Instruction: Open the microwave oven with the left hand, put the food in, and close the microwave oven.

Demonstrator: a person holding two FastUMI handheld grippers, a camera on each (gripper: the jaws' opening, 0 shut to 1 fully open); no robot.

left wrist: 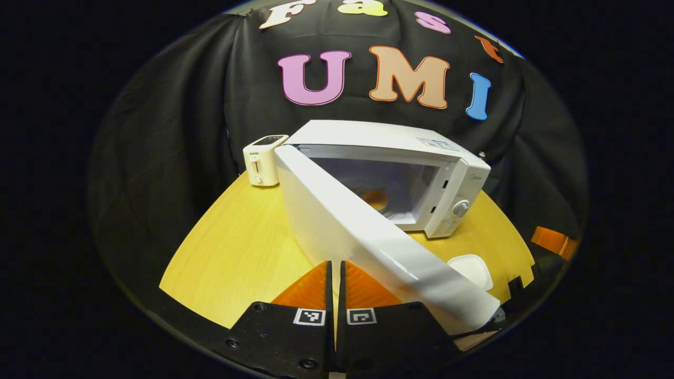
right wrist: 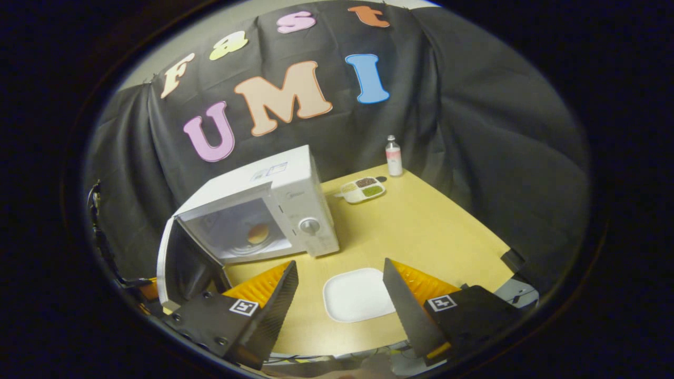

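Nearest the lens, the left gripper [left wrist: 335, 284] has its fingers nearly together, gripping nothing, just beside the open microwave door [left wrist: 368, 237]. Food [right wrist: 258, 233] sits inside the microwave [right wrist: 263, 210]; swing the door gently shut. Right gripper [right wrist: 339, 292] spreads wide over an empty white plate [right wrist: 358, 295].

Left gripper closed, right gripper spread wide

The left gripper [left wrist: 335, 287] has its fingers [left wrist: 308, 288] drawn together with only a thin slit between them, nothing held, pointing forward and slightly down. The right gripper [right wrist: 341, 287] holds its fingers [right wrist: 263, 284] far apart, empty, angled down from above.
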